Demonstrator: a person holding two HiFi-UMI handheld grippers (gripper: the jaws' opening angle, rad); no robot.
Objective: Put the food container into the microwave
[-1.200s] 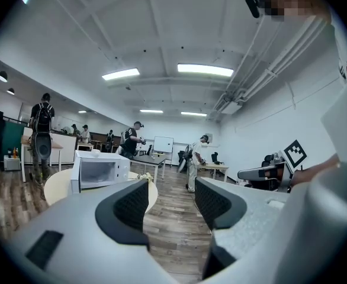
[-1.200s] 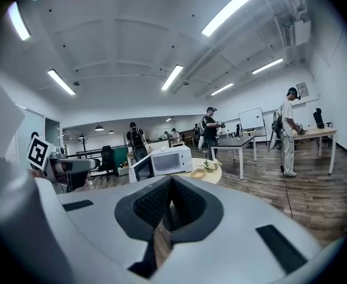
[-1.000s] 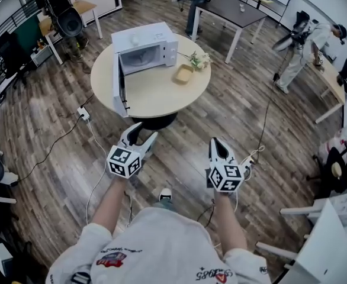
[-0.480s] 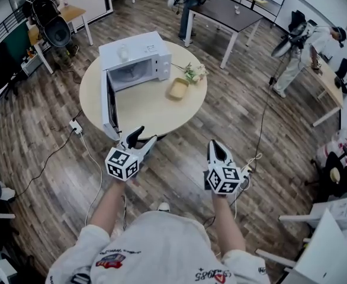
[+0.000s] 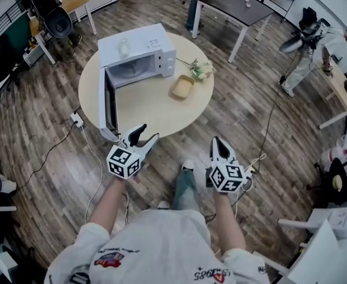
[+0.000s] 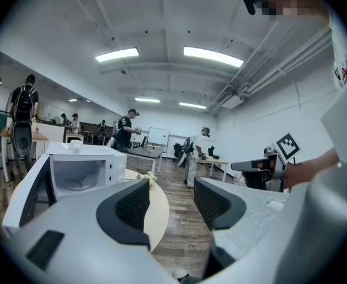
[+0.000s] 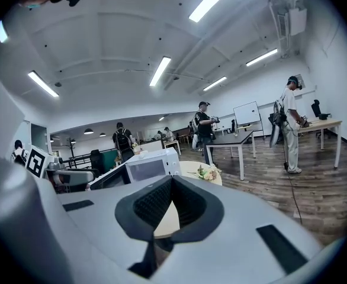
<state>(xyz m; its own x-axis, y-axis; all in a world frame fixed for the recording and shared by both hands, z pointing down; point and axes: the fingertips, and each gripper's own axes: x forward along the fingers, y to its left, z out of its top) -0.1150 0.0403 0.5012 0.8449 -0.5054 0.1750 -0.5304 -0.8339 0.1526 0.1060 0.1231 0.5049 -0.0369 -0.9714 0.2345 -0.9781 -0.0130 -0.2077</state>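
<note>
While left gripper (image 5: 147, 132) gapes, food container (image 5: 182, 86) well beyond its jaws, on table (image 5: 156, 110)

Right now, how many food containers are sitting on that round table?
1. The tan food container sits on the round table, just right of the open microwave and near the flowers. Another could be hidden behind the microwave.

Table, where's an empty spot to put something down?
The big bare patch is the near half of the table, between the open microwave door and the food container. The back is crowded by the microwave, and flowers fill the right edge.
</note>
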